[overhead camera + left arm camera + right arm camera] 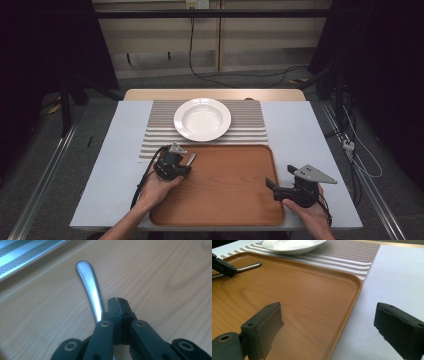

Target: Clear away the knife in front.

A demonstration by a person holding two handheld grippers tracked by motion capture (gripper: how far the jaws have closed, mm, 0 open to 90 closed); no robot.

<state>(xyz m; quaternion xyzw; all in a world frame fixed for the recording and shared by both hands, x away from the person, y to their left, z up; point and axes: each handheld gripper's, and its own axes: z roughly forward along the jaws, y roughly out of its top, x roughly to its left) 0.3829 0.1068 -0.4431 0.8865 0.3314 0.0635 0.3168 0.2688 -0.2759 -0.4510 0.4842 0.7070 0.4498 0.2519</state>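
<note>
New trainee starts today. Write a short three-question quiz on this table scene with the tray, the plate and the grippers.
1. True or false: the white plate stands on the wooden tray.
2. Which gripper has its jaws wide apart: A) left gripper B) right gripper?
3. What metal thing lies on the tray at the left gripper?

Key:
1. False. It stands on the striped mat beyond the tray.
2. B. Its jaws straddle the tray's right edge with nothing between them; the left gripper's are shut.
3. A piece of cutlery, its handle showing; whether the shut jaws pinch it or sit beside it can't be told.
</note>
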